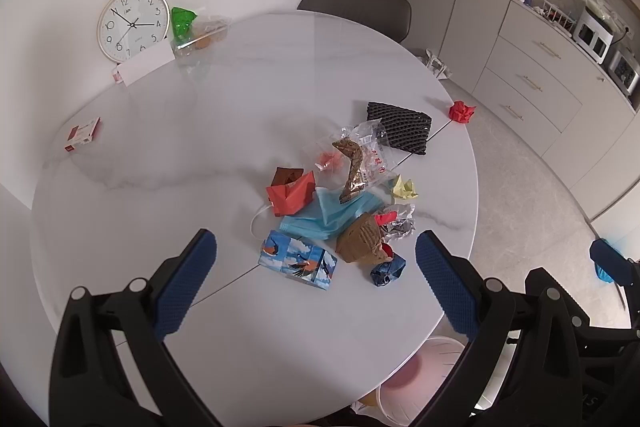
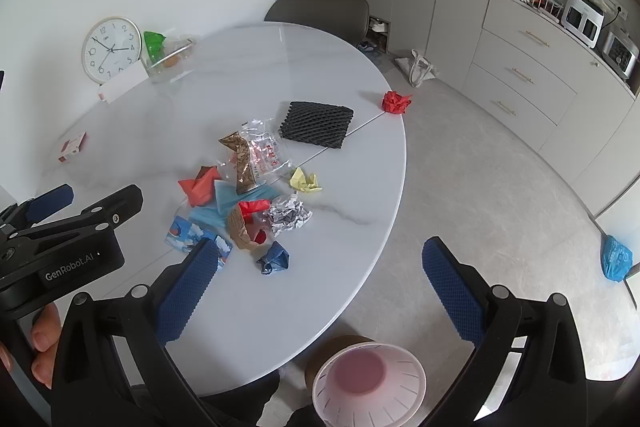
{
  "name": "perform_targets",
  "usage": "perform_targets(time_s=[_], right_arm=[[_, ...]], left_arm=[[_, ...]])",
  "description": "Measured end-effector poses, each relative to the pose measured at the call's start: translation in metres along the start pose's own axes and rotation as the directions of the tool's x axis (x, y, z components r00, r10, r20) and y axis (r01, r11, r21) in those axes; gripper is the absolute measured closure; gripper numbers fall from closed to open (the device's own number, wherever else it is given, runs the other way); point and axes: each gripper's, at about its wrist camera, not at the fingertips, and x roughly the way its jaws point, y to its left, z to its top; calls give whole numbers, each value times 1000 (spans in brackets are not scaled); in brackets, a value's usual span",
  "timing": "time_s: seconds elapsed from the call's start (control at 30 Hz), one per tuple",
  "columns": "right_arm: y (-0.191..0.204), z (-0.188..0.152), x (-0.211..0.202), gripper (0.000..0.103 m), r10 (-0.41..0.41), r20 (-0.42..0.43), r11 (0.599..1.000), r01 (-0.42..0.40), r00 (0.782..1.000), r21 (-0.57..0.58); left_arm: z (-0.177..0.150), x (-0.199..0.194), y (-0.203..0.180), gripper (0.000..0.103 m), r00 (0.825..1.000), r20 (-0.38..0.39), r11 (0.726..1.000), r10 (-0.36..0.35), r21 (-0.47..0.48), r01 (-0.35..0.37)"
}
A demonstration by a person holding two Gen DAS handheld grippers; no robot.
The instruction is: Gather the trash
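Note:
A heap of trash lies on the round white table [image 1: 224,147]: a bird-print carton [image 1: 298,261], a blue face mask [image 1: 332,215], a red paper box [image 1: 290,197], a brown paper cup [image 1: 362,239], a blue wad [image 2: 275,258], foil [image 2: 289,215], a yellow wad [image 2: 305,180], a clear wrapper [image 2: 262,151]. A black foam net [image 2: 317,123] and a red wad [image 2: 396,102] lie farther off. A pink bin [image 2: 370,383] stands on the floor below the near table edge. My left gripper [image 1: 316,281] is open above the near table. My right gripper [image 2: 320,287] is open over the table edge and bin.
A clock [image 1: 134,23], a white card [image 1: 146,67], a green bag [image 1: 182,21] and a clear container stand at the far left. A small red-and-white box [image 1: 82,134] lies left. A grey chair [image 2: 320,13] stands behind the table. Cabinets line the right wall. A blue bag [image 2: 616,258] lies on the floor.

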Motion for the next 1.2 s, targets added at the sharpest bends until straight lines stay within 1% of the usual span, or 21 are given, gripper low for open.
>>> perform_targets(time_s=[0.47, 1.2], right_arm=[[-4, -3, 1, 2, 2, -8, 1000, -2, 1000, -4], [1, 0, 5, 2, 1, -17, 1000, -1, 1000, -8]], left_arm=[[-1, 1, -1, 8, 1000, -7, 1000, 4, -6, -4], [4, 2, 3, 8, 1000, -24, 1000, 12, -16, -12]])
